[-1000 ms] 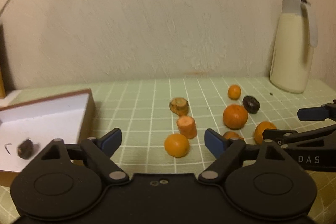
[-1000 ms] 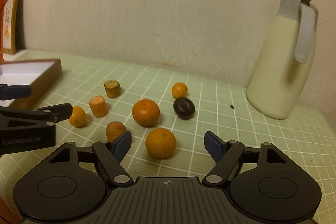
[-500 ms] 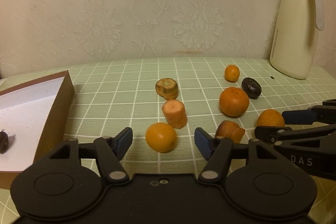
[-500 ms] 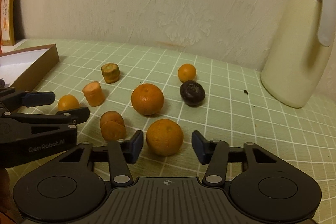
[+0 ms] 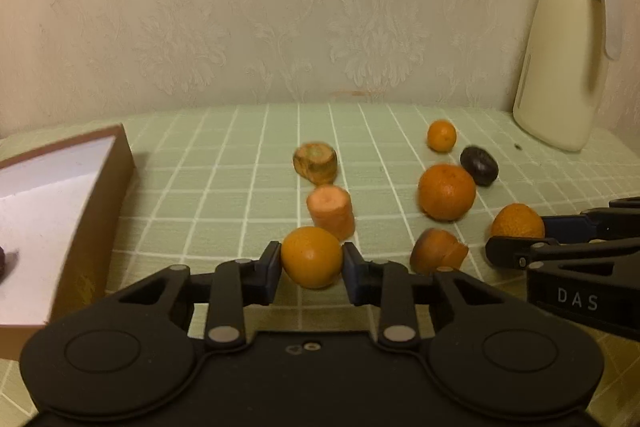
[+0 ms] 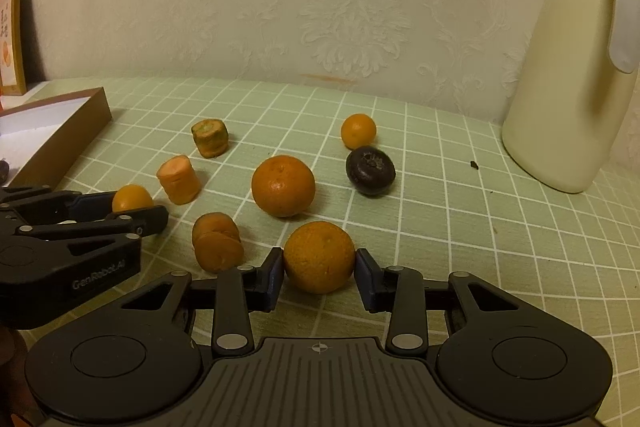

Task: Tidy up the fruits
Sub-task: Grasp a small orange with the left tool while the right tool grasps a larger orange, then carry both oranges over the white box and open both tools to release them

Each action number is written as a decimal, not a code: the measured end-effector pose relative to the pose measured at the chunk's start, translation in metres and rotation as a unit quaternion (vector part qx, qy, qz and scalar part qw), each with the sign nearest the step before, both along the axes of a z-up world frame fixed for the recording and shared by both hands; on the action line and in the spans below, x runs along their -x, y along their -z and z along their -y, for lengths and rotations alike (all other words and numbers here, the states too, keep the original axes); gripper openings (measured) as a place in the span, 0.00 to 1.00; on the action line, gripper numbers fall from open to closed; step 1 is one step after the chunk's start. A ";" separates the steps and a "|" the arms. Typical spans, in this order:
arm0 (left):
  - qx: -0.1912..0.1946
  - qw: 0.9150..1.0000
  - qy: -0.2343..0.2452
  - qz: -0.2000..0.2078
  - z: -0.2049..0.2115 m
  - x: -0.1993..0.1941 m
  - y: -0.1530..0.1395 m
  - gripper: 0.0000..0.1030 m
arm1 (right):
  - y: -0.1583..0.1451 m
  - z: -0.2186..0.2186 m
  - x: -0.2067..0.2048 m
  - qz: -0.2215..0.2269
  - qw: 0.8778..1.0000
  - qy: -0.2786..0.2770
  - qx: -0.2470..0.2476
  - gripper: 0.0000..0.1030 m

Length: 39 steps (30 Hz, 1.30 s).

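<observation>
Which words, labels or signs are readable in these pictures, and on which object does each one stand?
"DAS": on the right gripper, on its body seen from the left wrist view; the text may be cut off.
"GenRobot.AI": on the left gripper, on its body.
Framed picture by the wall: dark characters, too small and blurred to read.

Bare tablecloth (image 5: 224, 163) between box (image 5: 120, 171) and carrot chunk (image 5: 331, 211), crowded fruit right of chunk, jug (image 5: 560, 67) beyond.
</observation>
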<state>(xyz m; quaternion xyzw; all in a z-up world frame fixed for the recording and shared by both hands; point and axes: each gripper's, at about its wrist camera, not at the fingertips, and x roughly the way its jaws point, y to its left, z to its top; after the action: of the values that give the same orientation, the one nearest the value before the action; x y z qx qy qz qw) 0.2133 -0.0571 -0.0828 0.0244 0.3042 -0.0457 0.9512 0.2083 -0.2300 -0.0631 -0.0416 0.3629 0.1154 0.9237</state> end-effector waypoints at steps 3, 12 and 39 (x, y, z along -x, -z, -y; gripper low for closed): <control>0.001 1.000 0.001 0.009 -0.002 0.006 -0.008 0.22 | -0.008 0.002 0.003 0.012 1.000 0.001 -0.004 0.37; 0.004 0.998 -0.003 0.061 -0.018 0.037 -0.051 0.22 | -0.040 -0.007 0.021 0.053 0.998 -0.008 -0.012 0.37; -0.008 0.989 -0.096 0.116 -0.113 0.085 -0.103 0.22 | -0.096 -0.100 0.055 0.117 0.988 -0.097 -0.038 0.37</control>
<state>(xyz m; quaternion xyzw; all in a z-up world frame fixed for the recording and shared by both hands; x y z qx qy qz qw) 0.1283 0.0564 0.0204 0.0080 0.1933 0.0519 0.9797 0.1531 -0.1302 0.0327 -0.0548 0.2423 0.2124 0.9451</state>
